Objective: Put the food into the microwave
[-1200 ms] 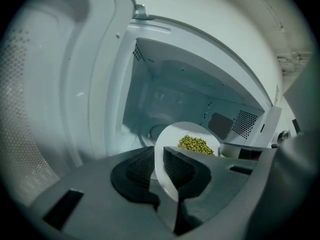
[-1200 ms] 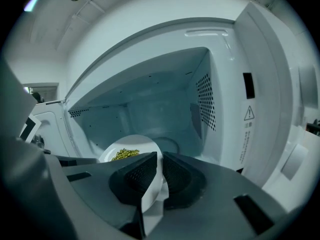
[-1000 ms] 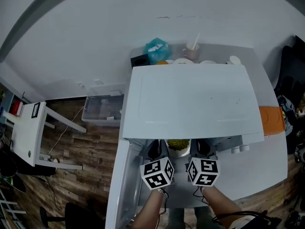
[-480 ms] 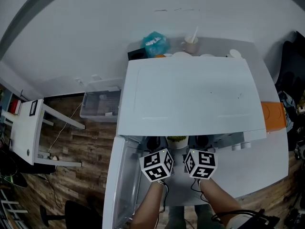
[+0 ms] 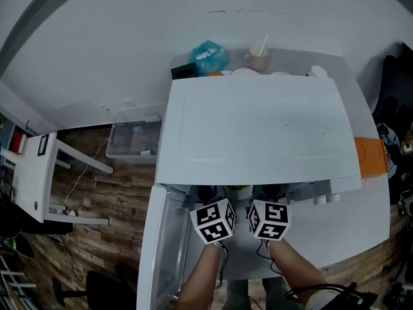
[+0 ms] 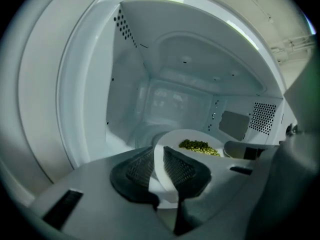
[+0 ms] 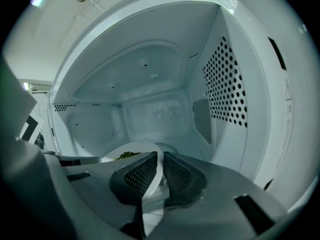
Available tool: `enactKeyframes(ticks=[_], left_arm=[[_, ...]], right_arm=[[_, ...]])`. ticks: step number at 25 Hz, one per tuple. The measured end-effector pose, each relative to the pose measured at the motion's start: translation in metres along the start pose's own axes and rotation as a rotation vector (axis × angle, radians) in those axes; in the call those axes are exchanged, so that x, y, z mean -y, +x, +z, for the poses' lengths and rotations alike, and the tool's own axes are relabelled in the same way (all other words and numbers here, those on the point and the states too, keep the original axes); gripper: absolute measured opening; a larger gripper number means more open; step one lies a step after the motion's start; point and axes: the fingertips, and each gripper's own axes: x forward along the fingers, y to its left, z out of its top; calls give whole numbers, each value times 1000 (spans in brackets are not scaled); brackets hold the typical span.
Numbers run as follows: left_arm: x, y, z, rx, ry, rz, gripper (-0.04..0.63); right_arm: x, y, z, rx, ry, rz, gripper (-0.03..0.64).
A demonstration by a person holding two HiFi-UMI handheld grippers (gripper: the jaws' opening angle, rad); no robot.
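A white plate with green peas is held inside the open microwave cavity. My left gripper is shut on the plate's left rim. My right gripper is shut on the plate's right rim, with the peas just beyond it. In the head view both grippers' marker cubes, left and right, sit side by side at the cavity's mouth, and the microwave's top hides nearly all of the plate. Whether the plate rests on the cavity floor I cannot tell.
The microwave door hangs open to the left of my arms. Behind the microwave stand a teal bag and a cup. An orange object lies at the right. A plastic bin sits on the wooden floor at left.
Both grippers have carried the plate forward into the cavity; the peas, plainly seen between the cubes a second ago, are now almost hidden under the microwave's top.
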Motion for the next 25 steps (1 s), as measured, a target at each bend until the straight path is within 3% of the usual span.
enactKeyframes(ticks=[6,13,25], left_arm=[[0,5,-6,-24,38,34,54],[-1,6,-2,3,-12,12,54],[-12,-22,-4,16,-39,76,54]], right_arm=[[0,3,-4,-20,-38,-23,37],[8,4,-9,-60,-32,-56,37],[0,-16,2,-27,-24,18,35]])
